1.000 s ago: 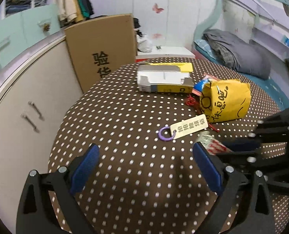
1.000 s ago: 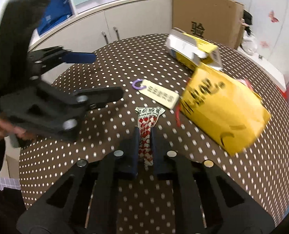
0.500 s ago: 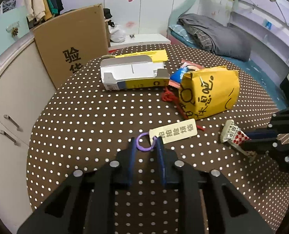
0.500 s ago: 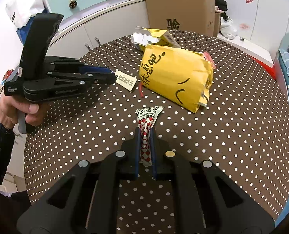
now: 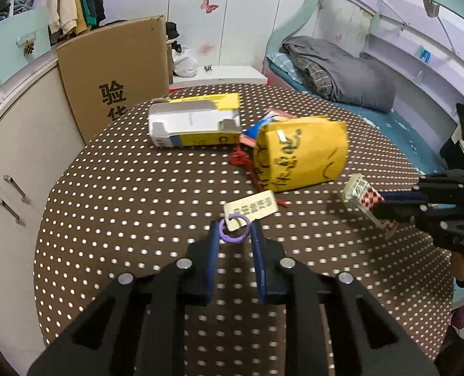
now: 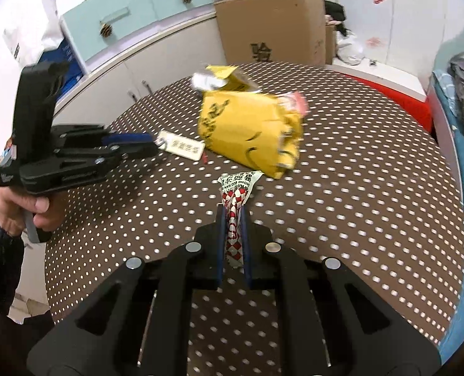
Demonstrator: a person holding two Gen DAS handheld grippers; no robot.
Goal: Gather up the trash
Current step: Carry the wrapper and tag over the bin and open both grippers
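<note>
On the brown polka-dot table lies a cream tag with a purple ring. My left gripper is shut on that ring; the right wrist view shows the same grip on the tag. My right gripper is shut on a red-and-white checked wrapper, which sticks out past the fingertips. From the left wrist view the wrapper hangs just above the cloth at the right. A crumpled yellow bag and a white-and-yellow carton lie farther back.
A red string trails from under the yellow bag. A cardboard box stands behind the table, cabinets run along the left, and a bed with a grey blanket is at the right. A person's hand holds the left gripper.
My left gripper went from wide open to shut on the tag's purple ring after moving up to it. My right gripper carried the wrapper away from the tag, toward the right.
</note>
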